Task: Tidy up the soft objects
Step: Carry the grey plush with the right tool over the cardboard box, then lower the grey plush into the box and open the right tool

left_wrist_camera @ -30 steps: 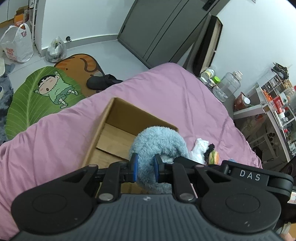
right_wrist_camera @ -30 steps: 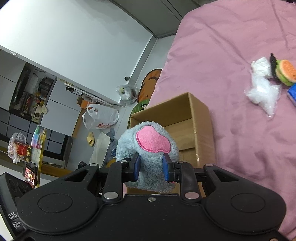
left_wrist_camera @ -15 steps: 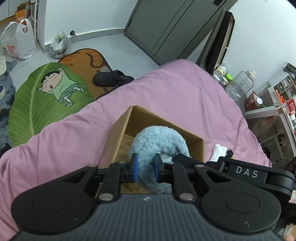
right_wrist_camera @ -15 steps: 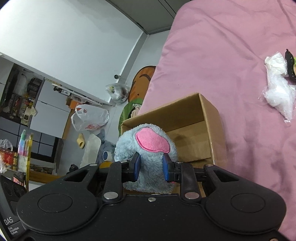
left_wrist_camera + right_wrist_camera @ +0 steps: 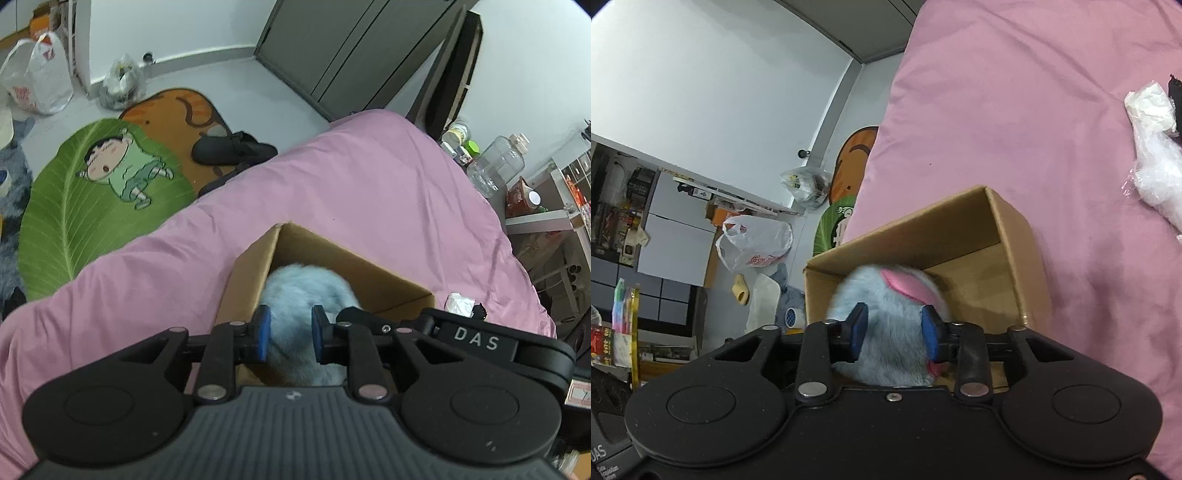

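A fluffy light-blue plush toy (image 5: pixel 306 291) with a pink ear patch (image 5: pixel 905 286) hangs inside the open cardboard box (image 5: pixel 255 266) on the pink bed. My left gripper (image 5: pixel 288 334) is shut on the plush from one side. My right gripper (image 5: pixel 894 332) grips it from the other side, its blue pads (image 5: pixel 858 328) pressed into the fur. The box also shows in the right wrist view (image 5: pixel 1012 236). The plush's lower part is hidden behind the gripper bodies.
A white plastic bag (image 5: pixel 1156 177) with a dark item lies on the pink bedsheet (image 5: pixel 369 192) right of the box; it also shows in the left wrist view (image 5: pixel 460 303). Floor mats (image 5: pixel 92 192), slippers (image 5: pixel 232 147) and shopping bags lie beyond the bed's edge.
Both grippers have carried the plush forward and down, from above the box rim into the box. The right gripper's pads now stand a little wider apart.
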